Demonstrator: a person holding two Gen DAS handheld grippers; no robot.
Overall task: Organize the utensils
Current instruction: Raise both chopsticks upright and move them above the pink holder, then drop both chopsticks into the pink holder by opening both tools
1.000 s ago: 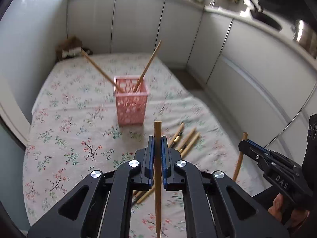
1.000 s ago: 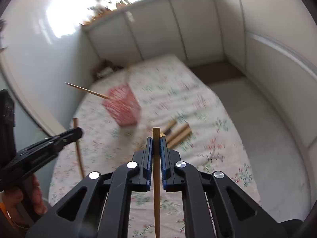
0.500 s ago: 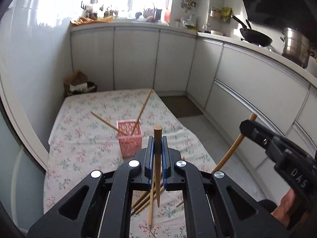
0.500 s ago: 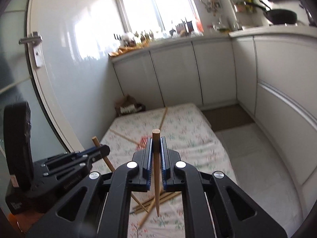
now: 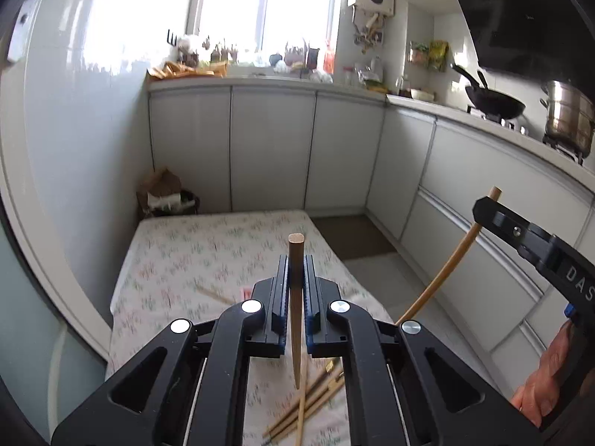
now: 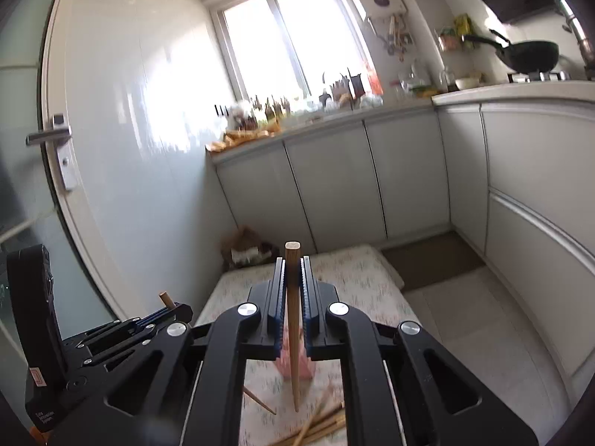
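My left gripper is shut on a wooden chopstick held upright, thick end up. My right gripper is shut on another wooden chopstick, also upright. Both are raised high above the floral cloth. The pink basket is mostly hidden behind the right gripper's jaws; only a pink sliver shows in the left view. Several loose chopsticks lie on the cloth below. The right gripper shows in the left wrist view, the left gripper in the right wrist view.
White kitchen cabinets run along the back and right. A wok and a steel pot sit on the stove. A brown bag stands in the far corner. A door with a handle is at left.
Both grippers have lifted and tilted upward with their chopsticks. The basket and cloth have dropped low in view and the window and counters have come into sight.
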